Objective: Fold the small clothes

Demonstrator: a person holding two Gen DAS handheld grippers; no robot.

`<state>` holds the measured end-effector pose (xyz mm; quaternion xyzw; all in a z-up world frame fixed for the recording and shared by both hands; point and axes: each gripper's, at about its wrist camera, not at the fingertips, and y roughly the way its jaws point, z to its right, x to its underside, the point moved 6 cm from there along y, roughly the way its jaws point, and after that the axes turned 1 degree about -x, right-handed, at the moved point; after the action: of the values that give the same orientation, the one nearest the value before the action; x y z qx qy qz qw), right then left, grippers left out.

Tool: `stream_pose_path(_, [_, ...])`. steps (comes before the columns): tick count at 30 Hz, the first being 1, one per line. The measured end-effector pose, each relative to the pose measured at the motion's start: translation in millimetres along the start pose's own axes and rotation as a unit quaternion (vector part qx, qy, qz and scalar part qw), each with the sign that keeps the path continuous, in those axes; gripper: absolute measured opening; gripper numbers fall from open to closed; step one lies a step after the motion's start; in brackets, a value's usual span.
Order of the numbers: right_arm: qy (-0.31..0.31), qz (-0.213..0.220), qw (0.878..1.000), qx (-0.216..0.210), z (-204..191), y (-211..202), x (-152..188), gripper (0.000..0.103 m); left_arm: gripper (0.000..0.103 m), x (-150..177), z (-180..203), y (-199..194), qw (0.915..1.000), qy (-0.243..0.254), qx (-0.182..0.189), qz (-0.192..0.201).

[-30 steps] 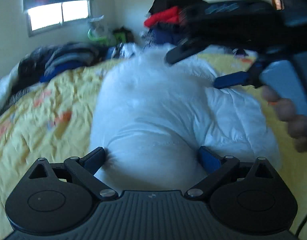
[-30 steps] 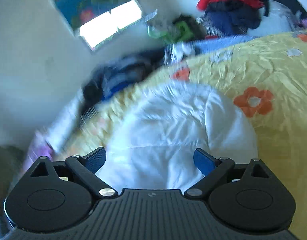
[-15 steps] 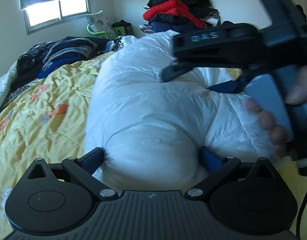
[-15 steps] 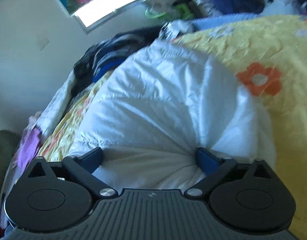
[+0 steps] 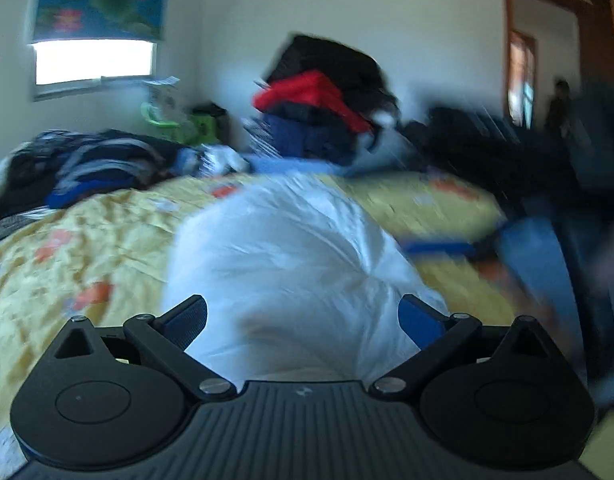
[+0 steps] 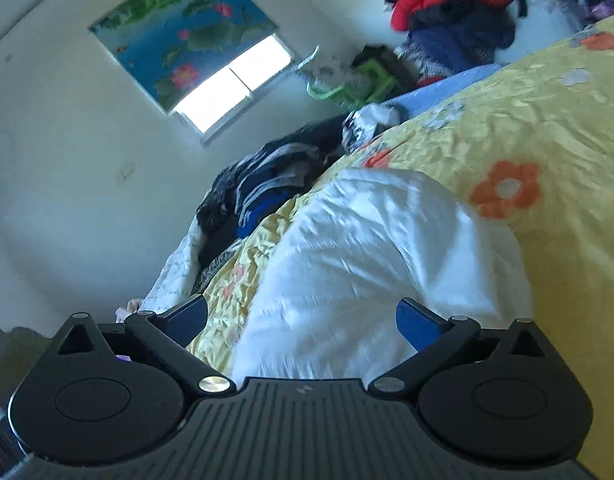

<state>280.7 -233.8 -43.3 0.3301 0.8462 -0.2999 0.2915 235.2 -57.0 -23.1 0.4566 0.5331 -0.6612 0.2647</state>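
We find the white puffy quilted garment (image 5: 291, 256) lying bunched on the yellow flower-print bedspread (image 5: 87, 240), its near end between the spread jaws of the left hand-held gripper (image 5: 303, 316), which we judge released, pads clear of the cloth. The right hand-held gripper (image 6: 303, 316) is opening, cloth between its jaws but ungripped. Half a second earlier both pinched gathered fabric; we judge a fold just laid down.

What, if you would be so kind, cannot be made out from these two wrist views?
- White padded garment, both views: near edge hidden behind the gripper bodies, so its fold cannot be judged.
- Right hand-held gripper, left wrist view: motion blur smears it; frame edge crops it.
- Doorway, left wrist view: small dark shape, blurred.
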Motion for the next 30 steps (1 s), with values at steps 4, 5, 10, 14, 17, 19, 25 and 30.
stream_pose_path(4, [-0.040, -0.038, 0.998, -0.006, -11.9, 60.6, -47.7, 0.102, 0.102, 9.0, 7.2, 24.4, 0.9994, 0.013, -0.010, -0.031])
stream_pose_path(5, [-0.058, -0.050, 0.997, -0.005, -15.2, 77.9, -58.3, 0.102, 0.103, 11.4, 7.0, 28.2, 0.9993, 0.010, -0.010, -0.035])
stream_pose_path(10, [-0.086, -0.159, 0.982, 0.051, 13.6, 170.1, -69.0, 0.101, 0.103, 25.4, 15.3, 48.4, 0.9978, 0.030, -0.019, -0.056])
stream_pose_path(14, [-0.051, -0.191, 0.978, 0.070, 63.8, 198.8, -54.0, 0.101, 0.103, 26.7, 16.0, 52.2, 0.9986, 0.020, 0.000, -0.050])
stream_pose_path(17, [-0.007, -0.179, 0.982, 0.065, 87.7, 203.6, -55.3, 0.100, 0.103, 27.7, 14.9, 57.5, 0.9988, 0.017, 0.009, -0.045])
stream_pose_path(19, [-0.003, -0.170, 0.983, 0.065, 90.3, 204.9, -53.2, 0.101, 0.103, 29.7, 14.9, 59.9, 0.9987, 0.028, 0.005, -0.043])
stream_pose_path(25, [0.008, -0.062, 0.998, 0.019, 59.4, 137.3, -80.4, 0.100, 0.103, 0.1, -5.7, 19.8, 0.9988, -0.009, 0.049, -0.003])
stream_pose_path(30, [-0.020, -0.026, 0.999, 0.019, 52.4, 47.9, -65.8, 0.102, 0.103, -51.1, -59.0, 4.8, 0.9976, -0.040, 0.031, 0.048])
